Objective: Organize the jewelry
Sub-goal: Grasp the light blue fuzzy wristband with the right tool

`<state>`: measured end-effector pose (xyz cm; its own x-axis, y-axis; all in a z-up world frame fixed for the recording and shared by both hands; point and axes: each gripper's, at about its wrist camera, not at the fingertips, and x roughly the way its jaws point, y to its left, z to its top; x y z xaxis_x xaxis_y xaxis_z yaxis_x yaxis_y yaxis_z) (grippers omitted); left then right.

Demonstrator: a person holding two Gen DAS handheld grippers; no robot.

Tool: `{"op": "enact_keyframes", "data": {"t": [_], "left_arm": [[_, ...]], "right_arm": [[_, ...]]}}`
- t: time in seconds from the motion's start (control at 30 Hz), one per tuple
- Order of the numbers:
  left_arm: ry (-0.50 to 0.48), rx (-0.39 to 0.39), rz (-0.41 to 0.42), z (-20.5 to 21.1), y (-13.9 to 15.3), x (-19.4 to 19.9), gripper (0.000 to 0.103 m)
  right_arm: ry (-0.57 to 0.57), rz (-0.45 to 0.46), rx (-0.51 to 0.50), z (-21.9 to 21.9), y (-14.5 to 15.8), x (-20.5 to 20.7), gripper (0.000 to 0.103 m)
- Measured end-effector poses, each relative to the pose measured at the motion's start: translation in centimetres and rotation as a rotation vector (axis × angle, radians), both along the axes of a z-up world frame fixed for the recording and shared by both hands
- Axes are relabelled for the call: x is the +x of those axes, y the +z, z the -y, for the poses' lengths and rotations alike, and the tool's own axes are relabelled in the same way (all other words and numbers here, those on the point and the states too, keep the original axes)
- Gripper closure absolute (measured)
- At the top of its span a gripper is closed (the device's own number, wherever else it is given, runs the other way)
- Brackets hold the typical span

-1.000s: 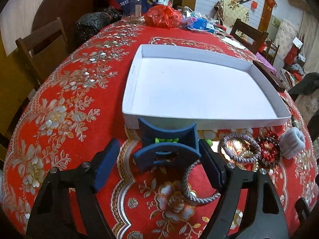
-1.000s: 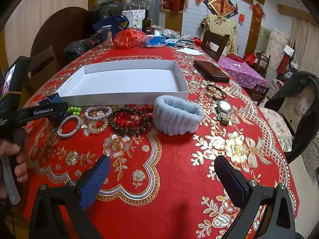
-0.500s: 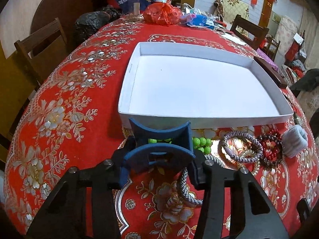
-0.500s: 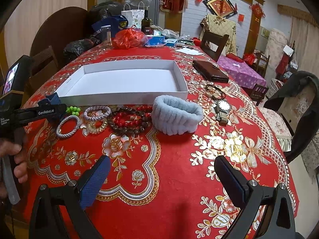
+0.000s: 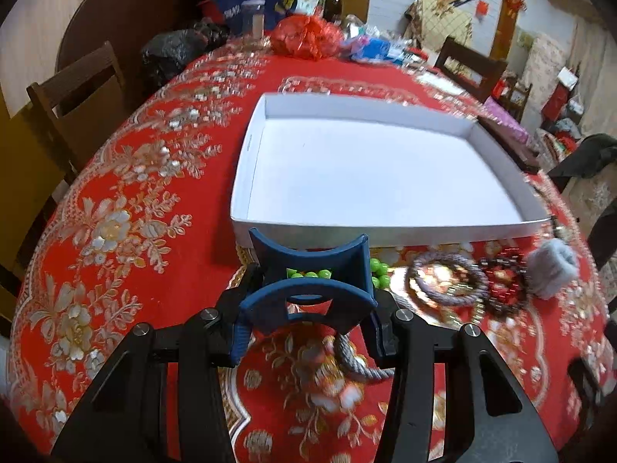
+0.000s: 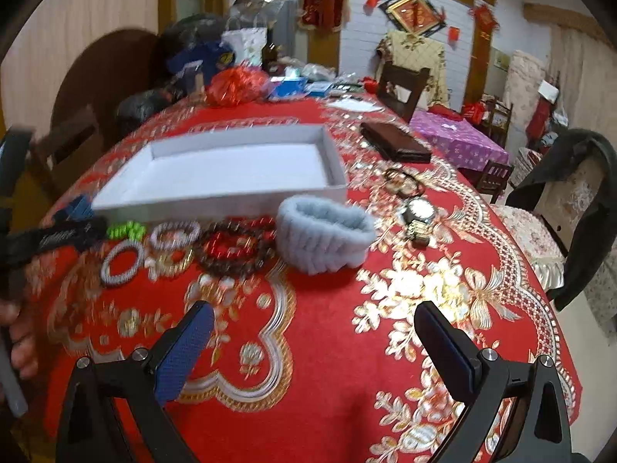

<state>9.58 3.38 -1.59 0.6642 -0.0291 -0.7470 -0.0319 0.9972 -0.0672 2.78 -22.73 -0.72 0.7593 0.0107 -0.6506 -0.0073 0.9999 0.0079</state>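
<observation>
Tool [image 5: 308, 318] half-closed, clamping blue holder [image 5: 308, 281].

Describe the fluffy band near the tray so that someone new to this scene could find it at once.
Start at the white tray on the red tablecloth. A row of jewelry lies along its near wall; the pale blue fluffy band stands near the tray's right corner. It alone is soft fabric; its neighbours are beaded bracelets.

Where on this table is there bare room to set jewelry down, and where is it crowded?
The white tray is bare inside. The red tablecloth is free between the right tool and the grey wristband. It is crowded along the tray's near wall: green beads, bracelets, and the wristwatch beyond.
</observation>
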Motion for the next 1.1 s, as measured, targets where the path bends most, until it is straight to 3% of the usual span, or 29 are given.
{"op": "enact_keyframes", "data": {"t": [0.1, 0.17, 0.4, 0.53, 0.67, 0.73, 0.8, 0.83, 0.9, 1.1], "left_arm": [[-0.033, -0.023, 0.037, -0.1, 0.8, -1.9, 0.057], [-0.056, -0.027, 0.052, 0.1, 0.8, -3.0, 0.057], [-0.092, -0.003, 0.008, 1.4, -1.6, -4.5, 0.057], [-0.095, 0.006, 0.013, 1.8, -1.6, -4.6, 0.057], [-0.096, 0.008, 0.006, 2.0, -2.1, -4.4, 0.056], [-0.094, 0.001, 0.008, 2.0, -2.3, -4.4, 0.056], [-0.09, -0.016, 0.009, 1.7, -2.4, -4.5, 0.056], [-0.09, -0.022, 0.009, 1.6, -2.4, -4.4, 0.056], [-0.088, -0.03, 0.011, 1.5, -2.4, -4.3, 0.057], [-0.074, -0.054, 0.051, 0.8, -1.9, -4.9, 0.057]], "right_arm": [[-0.06, 0.037, 0.051, 1.5, 0.5, 0.4, 0.0], [-0.044, 0.001, 0.094, 2.2, 0.8, 1.3, 0.0], [0.06, -0.102, 0.053, 1.7, 0.5, 6.6, 0.0], [0.023, -0.129, -0.014, 1.5, -1.0, 9.2, 0.0], [-0.005, -0.14, 0.009, 2.0, -2.1, 10.6, 0.0], [-0.011, -0.139, 0.003, 2.1, -2.3, 10.7, 0.007], [-0.001, -0.155, 0.031, 2.2, -2.6, 10.9, 0.038], [0.001, -0.152, 0.053, 2.5, -2.6, 10.8, 0.042], [-0.013, -0.134, 0.049, 2.7, -2.4, 10.5, 0.061], [-0.04, -0.098, 0.143, 4.1, -1.0, 8.2, 0.065]]}}
